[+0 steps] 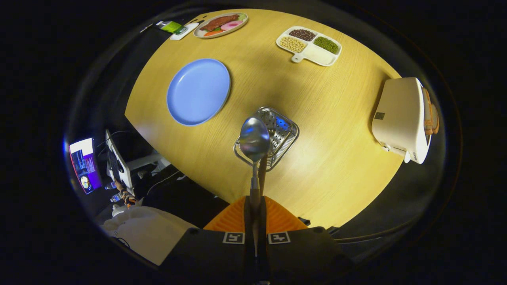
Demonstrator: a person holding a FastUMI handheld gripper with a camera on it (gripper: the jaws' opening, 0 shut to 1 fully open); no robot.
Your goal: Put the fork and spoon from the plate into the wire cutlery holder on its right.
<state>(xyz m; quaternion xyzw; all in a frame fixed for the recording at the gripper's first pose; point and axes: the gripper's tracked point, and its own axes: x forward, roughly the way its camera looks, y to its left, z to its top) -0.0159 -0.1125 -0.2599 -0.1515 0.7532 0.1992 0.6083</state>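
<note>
My claw [255, 206] is closed tight on the handle of the spoon [254, 139] — both fingers press on it low in the middle of the frame, and the bowl of the spoon stands up ahead of them. The bowl hangs over the near rim of the wire cutlery holder [283, 132], which sits on the bench [328, 130] just right of centre; I cannot tell whether spoon and holder touch. A dark stem runs alongside the spoon's handle, but I cannot make out what it is. The blue plate [198, 91] lies bare in the upper left of the frame, apart from the holder. Further back, at the top, I see an oval dish of food [220, 24] and — to the right of it — a white divided tray of beans [309, 45]. A white toaster [404, 118] with bread in it stands at the right edge of the bench.
</note>
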